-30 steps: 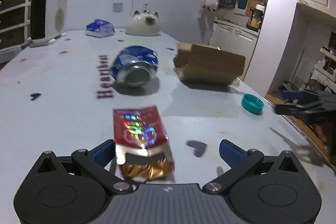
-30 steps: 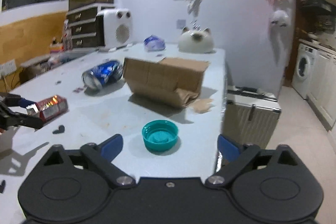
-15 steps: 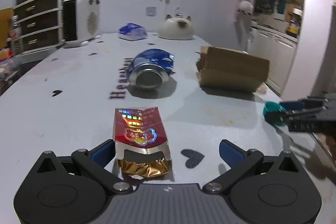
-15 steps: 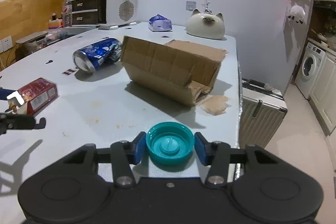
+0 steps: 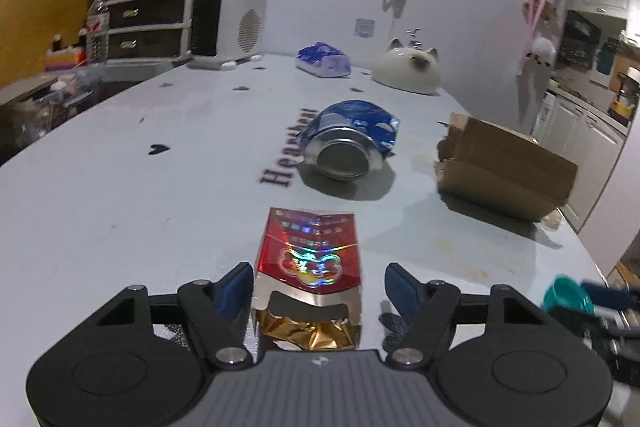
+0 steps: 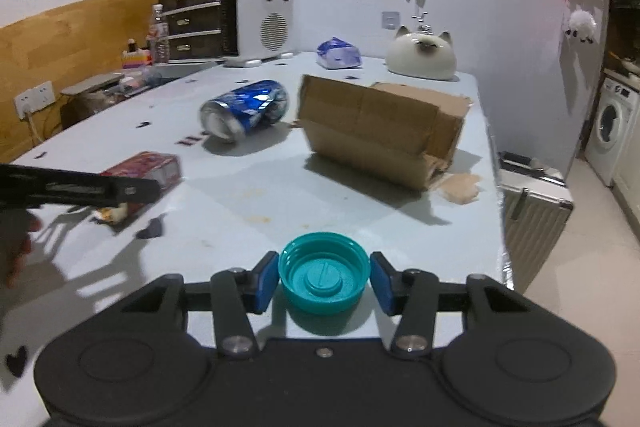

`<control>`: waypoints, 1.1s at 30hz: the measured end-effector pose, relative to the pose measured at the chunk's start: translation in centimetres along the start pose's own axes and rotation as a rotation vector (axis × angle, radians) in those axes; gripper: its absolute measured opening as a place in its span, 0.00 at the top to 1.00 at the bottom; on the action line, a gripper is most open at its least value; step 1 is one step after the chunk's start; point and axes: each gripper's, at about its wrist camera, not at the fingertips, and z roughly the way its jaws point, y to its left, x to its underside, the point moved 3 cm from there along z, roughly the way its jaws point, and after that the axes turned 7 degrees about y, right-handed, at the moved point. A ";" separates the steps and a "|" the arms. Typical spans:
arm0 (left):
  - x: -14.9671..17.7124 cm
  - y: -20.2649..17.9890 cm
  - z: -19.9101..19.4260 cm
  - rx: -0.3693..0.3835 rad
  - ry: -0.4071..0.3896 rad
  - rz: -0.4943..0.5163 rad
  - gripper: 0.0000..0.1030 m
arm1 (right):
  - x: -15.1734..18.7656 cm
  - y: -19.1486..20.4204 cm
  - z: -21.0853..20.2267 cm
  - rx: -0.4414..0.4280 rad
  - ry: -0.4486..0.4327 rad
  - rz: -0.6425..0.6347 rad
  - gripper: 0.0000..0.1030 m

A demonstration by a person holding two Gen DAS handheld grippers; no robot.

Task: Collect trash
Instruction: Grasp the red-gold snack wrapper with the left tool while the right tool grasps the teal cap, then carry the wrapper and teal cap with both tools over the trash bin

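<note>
Both claws have closed in since a second ago, when each stood spread wide with its piece of trash lying loose ahead of it. On the right, the right claw (image 6: 324, 281) now has its blue pads pressed against either side of the teal cap (image 6: 323, 277), which sits open side up near the front edge of the pale surface (image 6: 256, 183); half a second ago the pads were already at its rim, and the hold looks settled. On the left, the left claw (image 5: 318, 289) is closing at this moment around the red packet (image 5: 310, 259), whose torn gold end points back toward the camera. Its left pad appears to touch the packet's side, while a clear gap shows between the packet and the right pad, so the packet is between the jaws but not yet clamped.

For the task, I judge that the cap is secured and ready to be lifted, with the packet a moment behind it.

Untouched across these frames are the bigger pieces: the torn cardboard box (image 6: 380, 131) and the dented blue can (image 6: 246, 109) lying on its side, both farther back on the surface and yet to be collected. The left view has also rolled level compared with the tilted earlier frame.
</note>
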 end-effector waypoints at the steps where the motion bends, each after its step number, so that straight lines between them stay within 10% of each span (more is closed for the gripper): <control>1: -0.1 0.2 0.1 0.003 -0.003 -0.012 0.35 | 0.1 0.3 -0.1 -0.007 0.003 -0.001 0.52; 5: -0.3 0.4 0.2 0.003 -0.008 -0.036 0.49 | 0.2 1.0 -0.5 0.016 -0.014 -0.003 0.52; 33: 5.5 -6.6 -8.5 -0.001 -0.065 0.048 0.50 | 3.3 -2.0 -7.8 0.076 -0.049 0.115 0.52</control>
